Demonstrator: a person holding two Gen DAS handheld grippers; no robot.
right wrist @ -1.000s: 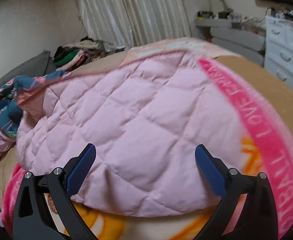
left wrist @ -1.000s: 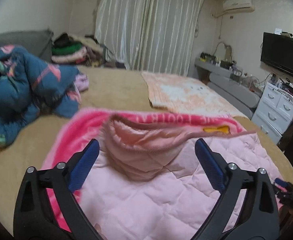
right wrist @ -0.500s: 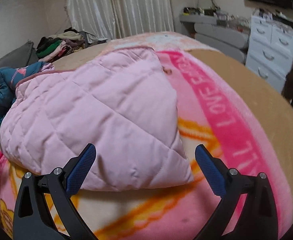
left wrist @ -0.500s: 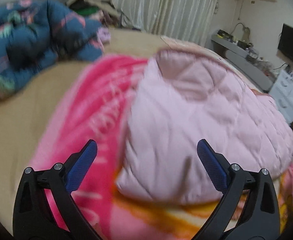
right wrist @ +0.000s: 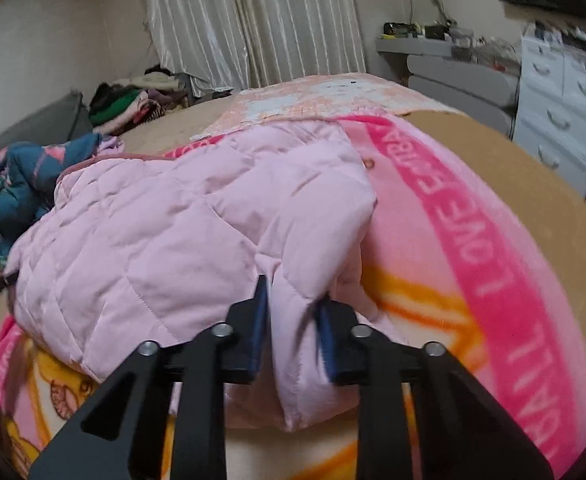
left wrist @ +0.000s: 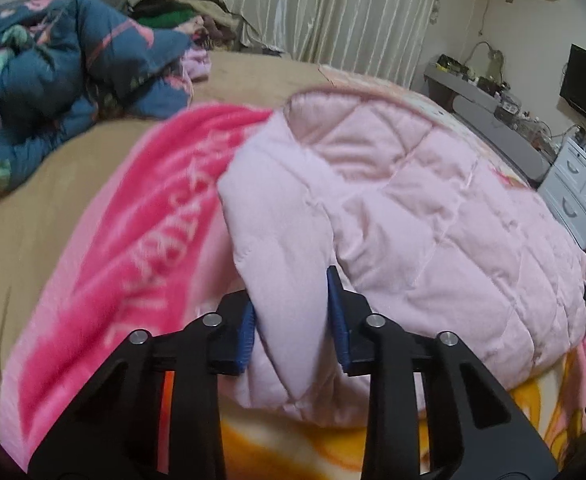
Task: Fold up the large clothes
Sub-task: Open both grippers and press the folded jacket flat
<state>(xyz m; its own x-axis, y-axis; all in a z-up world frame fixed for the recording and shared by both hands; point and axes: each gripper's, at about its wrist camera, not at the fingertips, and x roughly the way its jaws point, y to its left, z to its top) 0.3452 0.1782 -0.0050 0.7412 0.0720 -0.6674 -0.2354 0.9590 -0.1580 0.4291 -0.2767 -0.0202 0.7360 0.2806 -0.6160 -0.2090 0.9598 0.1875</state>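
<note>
I see the jacket (left wrist: 433,216), pale pink, quilted and puffy, lying bunched on the pink blanket (left wrist: 141,216) that covers the bed (left wrist: 25,208). My left gripper (left wrist: 291,316) is closing on the jacket's near edge, fabric pinched between its pads. My right gripper (right wrist: 293,320) clamps another near fold.

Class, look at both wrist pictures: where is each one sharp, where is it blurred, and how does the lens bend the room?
Left wrist view: quilted pink jacket fairly sharp, lettering on the pink blanket smeared. Right wrist view: jacket stitching crisp, white drawers blurred. Both views: fisheye lens, dark rounded corners, the bed bulging like a dome.
</note>
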